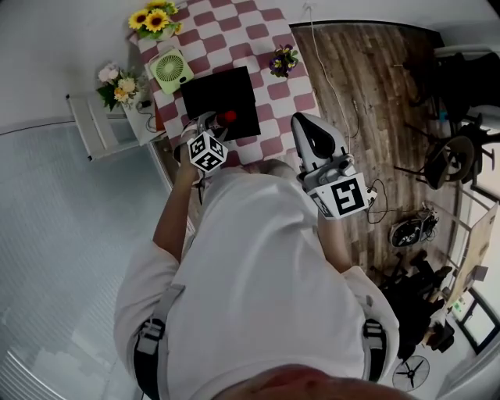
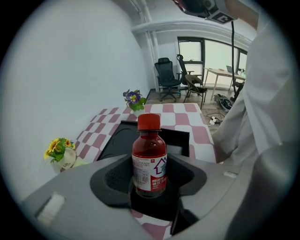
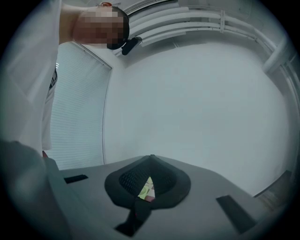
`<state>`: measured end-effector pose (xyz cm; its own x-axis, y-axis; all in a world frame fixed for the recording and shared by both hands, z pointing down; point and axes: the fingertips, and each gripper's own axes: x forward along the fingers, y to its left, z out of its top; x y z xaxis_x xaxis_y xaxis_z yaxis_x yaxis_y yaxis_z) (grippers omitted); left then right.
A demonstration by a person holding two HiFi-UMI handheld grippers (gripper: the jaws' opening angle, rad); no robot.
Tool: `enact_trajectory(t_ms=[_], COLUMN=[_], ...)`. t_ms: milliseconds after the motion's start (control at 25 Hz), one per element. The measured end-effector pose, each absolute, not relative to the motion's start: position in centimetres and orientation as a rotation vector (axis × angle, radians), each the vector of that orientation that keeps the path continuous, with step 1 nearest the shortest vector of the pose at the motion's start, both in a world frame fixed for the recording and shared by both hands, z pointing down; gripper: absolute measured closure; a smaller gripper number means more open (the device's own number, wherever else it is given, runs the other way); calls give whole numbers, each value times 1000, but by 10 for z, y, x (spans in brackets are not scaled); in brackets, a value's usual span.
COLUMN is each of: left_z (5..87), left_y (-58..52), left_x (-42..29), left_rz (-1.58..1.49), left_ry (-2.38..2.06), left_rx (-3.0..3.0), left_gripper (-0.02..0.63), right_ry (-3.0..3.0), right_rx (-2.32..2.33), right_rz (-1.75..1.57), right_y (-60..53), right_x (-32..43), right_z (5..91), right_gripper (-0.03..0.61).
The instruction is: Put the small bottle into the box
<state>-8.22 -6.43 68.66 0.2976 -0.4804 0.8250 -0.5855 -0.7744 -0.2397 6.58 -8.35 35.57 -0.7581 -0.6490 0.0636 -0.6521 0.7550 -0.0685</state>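
A small bottle [image 2: 149,159] of red liquid, with a red cap and a white label, stands upright between the jaws of my left gripper [image 2: 149,186], which is shut on it. In the head view the bottle [image 1: 229,117] and left gripper [image 1: 219,123] hang at the near edge of the black box [image 1: 226,87] on the checkered table. The left gripper view shows the open black box [image 2: 117,140] just behind the bottle. My right gripper [image 1: 301,122] is raised beside the table's right edge; its jaws [image 3: 149,183] meet with nothing held, pointing at a bare white wall.
On the red-and-white checkered table [image 1: 275,95] stand a green fan [image 1: 170,69], sunflowers [image 1: 155,19] and a purple flower pot [image 1: 283,60]. A white rack [image 1: 98,125] with a bouquet [image 1: 117,84] is on the left. Wooden floor [image 1: 367,94] with cables and office chairs lies to the right.
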Motion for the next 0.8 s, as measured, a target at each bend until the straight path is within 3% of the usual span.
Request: enact_trajectory(t_ms=[800], left_z=[760], left_y=[-60], left_x=[-86], left_rz=[1768], left_ry=[-698], left_rx=[2376], left_gripper=[393], right_ry=[-2852], right_rx=[1194], right_rz=[131], right_y=[-80], right_x=[77], right_z=[354], right_gripper=[577])
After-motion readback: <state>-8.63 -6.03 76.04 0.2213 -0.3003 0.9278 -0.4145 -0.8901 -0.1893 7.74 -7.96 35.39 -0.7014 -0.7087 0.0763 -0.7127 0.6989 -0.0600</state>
